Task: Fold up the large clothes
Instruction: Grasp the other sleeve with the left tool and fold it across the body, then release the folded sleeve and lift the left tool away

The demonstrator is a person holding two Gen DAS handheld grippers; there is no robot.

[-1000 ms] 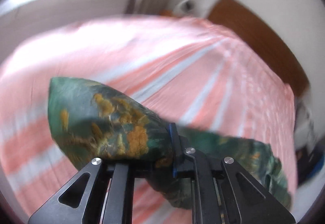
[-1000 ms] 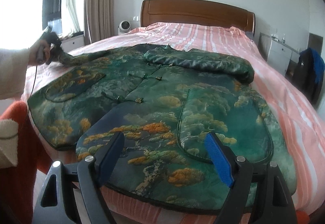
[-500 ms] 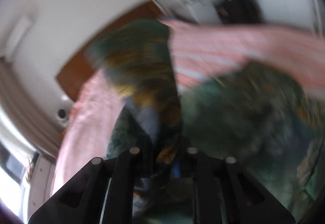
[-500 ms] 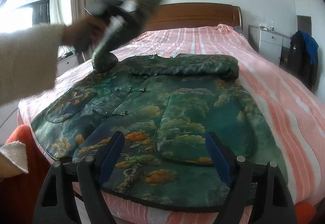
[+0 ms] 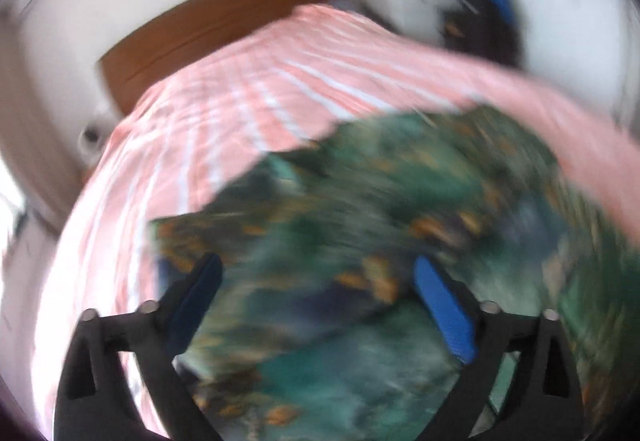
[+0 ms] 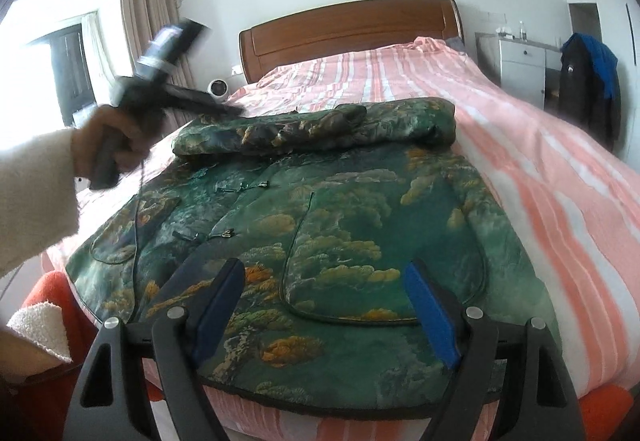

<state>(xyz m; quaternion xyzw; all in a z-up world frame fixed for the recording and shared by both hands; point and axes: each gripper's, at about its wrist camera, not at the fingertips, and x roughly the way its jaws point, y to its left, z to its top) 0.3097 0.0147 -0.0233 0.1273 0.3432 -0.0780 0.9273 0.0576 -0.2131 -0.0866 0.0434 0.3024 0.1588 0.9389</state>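
A large green jacket (image 6: 320,225) with orange cloud patterns lies face up on the bed, both sleeves (image 6: 320,125) folded across its chest near the collar. In the left wrist view the jacket (image 5: 380,225) is blurred. My left gripper (image 5: 320,305) is open and empty just above the folded sleeve; it also shows in the right wrist view (image 6: 224,107), held in a hand at the jacket's far left. My right gripper (image 6: 324,305) is open and empty, hovering over the jacket's hem at the bed's foot.
The bed has a pink-and-white striped cover (image 6: 540,161) and a wooden headboard (image 6: 348,29). A white cabinet (image 6: 520,69) and dark hanging clothes (image 6: 588,81) stand at the right. Curtains (image 6: 148,25) and a window are at the left. Orange fabric (image 6: 52,285) sits at the bed's near-left corner.
My left gripper swung the left sleeve up and over onto the chest, then opened and let it go. My right gripper stayed open, shifting slightly over the hem.
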